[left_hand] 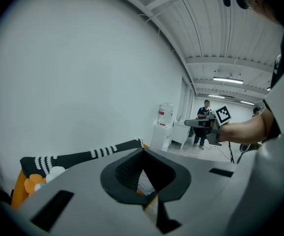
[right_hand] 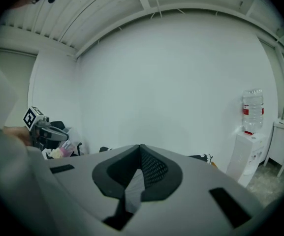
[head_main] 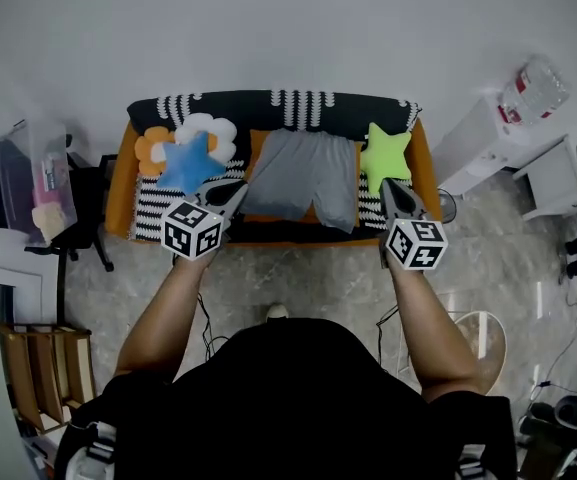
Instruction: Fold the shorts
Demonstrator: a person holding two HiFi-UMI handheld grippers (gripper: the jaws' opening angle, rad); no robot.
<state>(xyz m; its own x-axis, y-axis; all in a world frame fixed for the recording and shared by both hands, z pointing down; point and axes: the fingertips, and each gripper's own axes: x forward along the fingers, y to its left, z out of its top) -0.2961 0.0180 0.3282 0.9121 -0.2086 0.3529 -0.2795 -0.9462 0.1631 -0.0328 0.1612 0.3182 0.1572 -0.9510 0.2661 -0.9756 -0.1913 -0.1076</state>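
On an orange sofa (head_main: 118, 193) against a white wall (head_main: 288, 28), grey shorts (head_main: 303, 173) lay flat at centre frame while the left claw (head_main: 238, 192) and right claw (head_main: 387, 188), both closed on nothing, hovered near the hem, liable to bunch the cloth unless opened.

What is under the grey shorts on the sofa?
The shorts lie on an orange cushion, whose edges show round them; a striped cover flanks it. Anything directly beneath the fabric is hidden.

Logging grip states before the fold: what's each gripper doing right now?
Left gripper: closed, holding nothing.
Right gripper: closed, holding nothing.
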